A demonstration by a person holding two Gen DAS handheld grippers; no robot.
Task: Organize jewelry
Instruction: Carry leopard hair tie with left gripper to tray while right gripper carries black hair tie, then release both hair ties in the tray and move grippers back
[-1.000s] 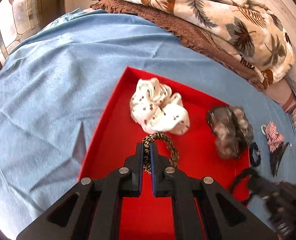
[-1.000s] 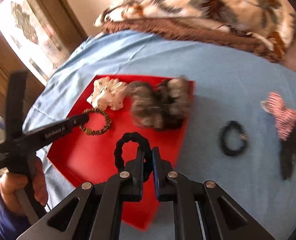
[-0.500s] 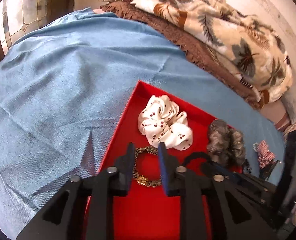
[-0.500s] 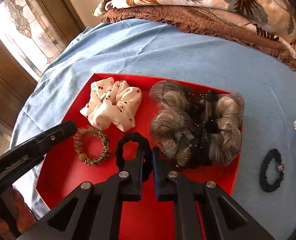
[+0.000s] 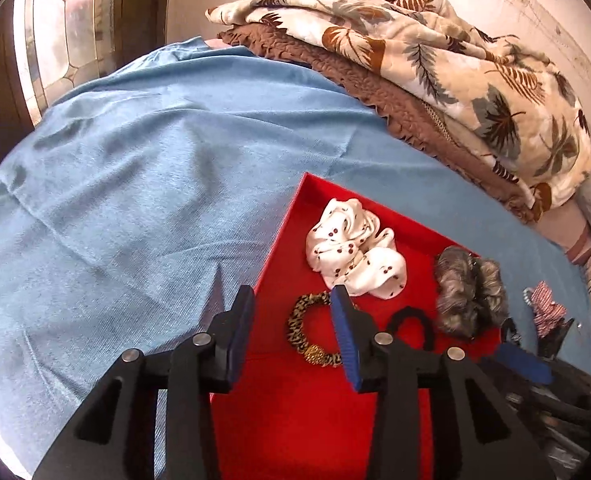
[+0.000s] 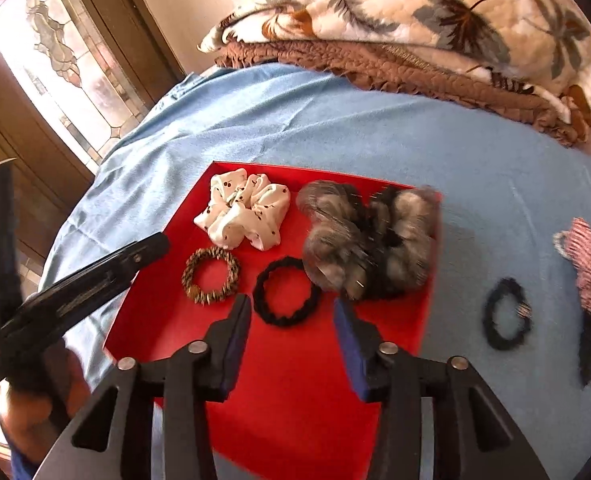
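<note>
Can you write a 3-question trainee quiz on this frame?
1. True or false: the black hair tie lies inside the red tray.
2. How many items lie in the tray? A) two B) four C) six
3. Fill in: the right gripper is ____.

Key: 1 true. 2 B: white scrunchie, grey scrunchie, leopard hair tie, black hair tie. 3 open, its jaws just opened, nothing pinched.

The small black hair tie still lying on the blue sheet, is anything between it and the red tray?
Nothing visible. The small black hair tie lies on bare blue sheet just beside the red tray, whose near corner is free.
</note>
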